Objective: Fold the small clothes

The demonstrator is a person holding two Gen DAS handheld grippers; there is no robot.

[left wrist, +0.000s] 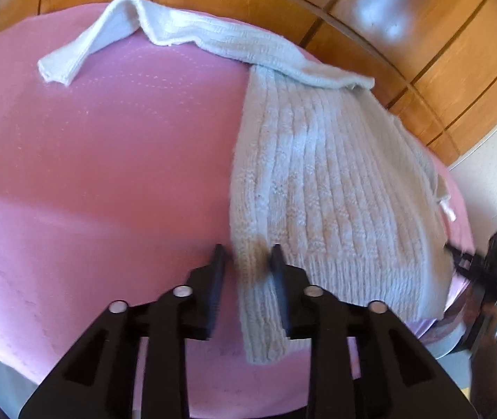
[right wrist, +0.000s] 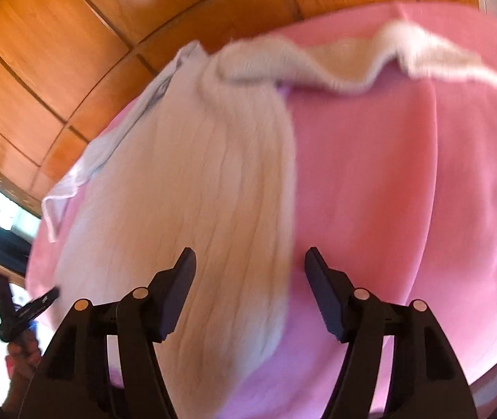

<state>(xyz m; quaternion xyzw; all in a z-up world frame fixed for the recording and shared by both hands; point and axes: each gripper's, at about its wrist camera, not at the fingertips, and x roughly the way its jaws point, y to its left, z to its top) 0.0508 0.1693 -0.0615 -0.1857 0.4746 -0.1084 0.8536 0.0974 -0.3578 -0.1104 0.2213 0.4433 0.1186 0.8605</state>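
A pale ribbed knit sweater [left wrist: 321, 188] lies across the right half of the left wrist view on a pink cloth [left wrist: 109, 160], its body already narrowed to a long strip and one sleeve [left wrist: 116, 35] trailing off to the upper left of the frame. The left gripper [left wrist: 246, 258] is right at the lower hem, fingers parted with a narrow fold of knit between them, though not visibly clamped on it. In the right wrist view the right gripper [right wrist: 250, 265] hangs above the same hem with its fingers set wide, nothing in them; that picture is blurred, so the exact height is hard to call. This looks like the middle of the fold: sides tucked, hem about to be picked up. The next move likely calls for both grippers to close on the hem corners and carry it up toward the collar, keeping the strip flat. Watch that loose sleeve, which could drag or bunch. A thin white garment [right wrist: 84, 164] peeks out beside the sweater at the left of the right wrist view, and wooden floor [left wrist: 440, 52] shows beyond.
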